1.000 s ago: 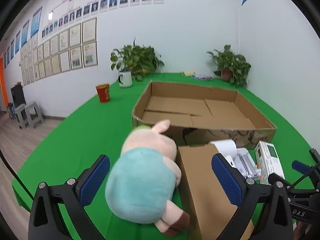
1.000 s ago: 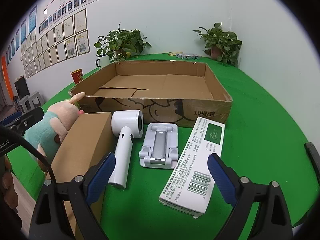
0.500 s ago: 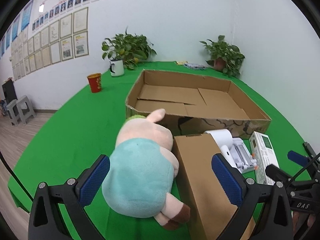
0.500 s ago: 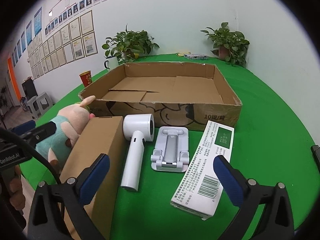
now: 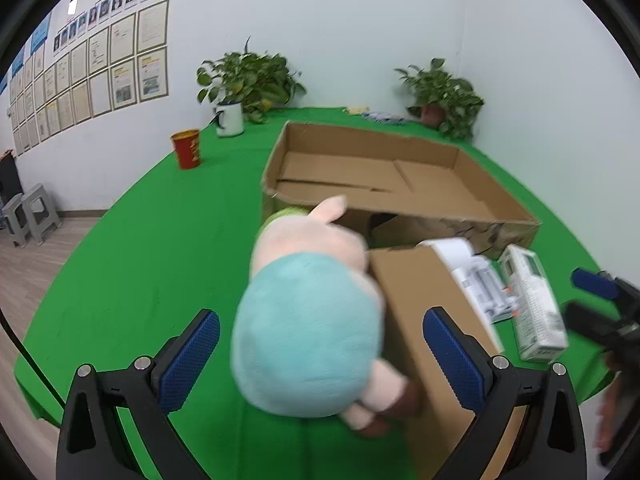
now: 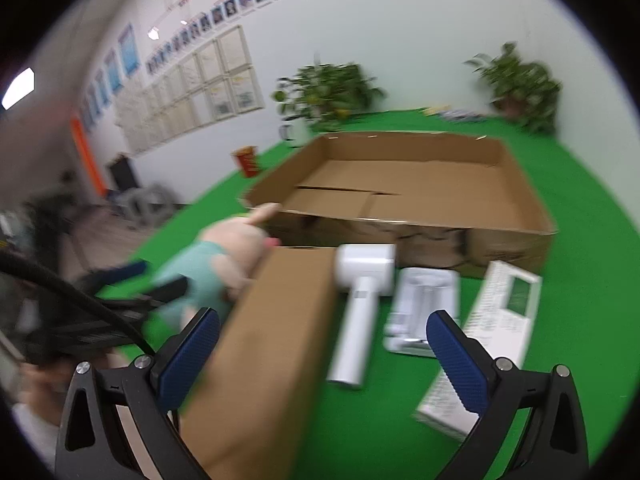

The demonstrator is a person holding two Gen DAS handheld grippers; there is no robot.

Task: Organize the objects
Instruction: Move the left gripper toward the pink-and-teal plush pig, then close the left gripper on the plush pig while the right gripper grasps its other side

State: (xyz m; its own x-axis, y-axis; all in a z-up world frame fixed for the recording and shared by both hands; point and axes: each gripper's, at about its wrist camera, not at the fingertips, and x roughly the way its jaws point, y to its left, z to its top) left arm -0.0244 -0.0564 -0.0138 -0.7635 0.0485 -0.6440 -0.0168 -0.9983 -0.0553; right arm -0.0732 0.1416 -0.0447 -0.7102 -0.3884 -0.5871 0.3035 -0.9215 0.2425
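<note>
A plush pig in a teal shirt (image 5: pixel 308 320) (image 6: pixel 212 268) lies on the green table, leaning against a closed brown carton (image 5: pixel 424 320) (image 6: pixel 276 344). My left gripper (image 5: pixel 320 356) stands open around the pig, its blue pads clear of it. Right of the carton lie a white hair dryer (image 6: pixel 362 300), a white folding stand (image 6: pixel 422 312) and a long white and green box (image 6: pixel 492 332) (image 5: pixel 532 300). My right gripper (image 6: pixel 324 354) is open above the carton and the dryer, holding nothing. Behind them sits a large shallow cardboard tray (image 5: pixel 400 176) (image 6: pixel 404 184), with nothing in it.
A red cup (image 5: pixel 186 148) and a white mug (image 5: pixel 229 118) stand at the back left by a potted plant (image 5: pixel 248 76). A second plant (image 5: pixel 444 98) sits in the far corner. The right gripper (image 5: pixel 600 308) shows at the left view's edge.
The left gripper has come closer over the pig, which now fills more of its view. The right gripper has risen and swung left, bringing the carton between its fingers; its view is blurred.
</note>
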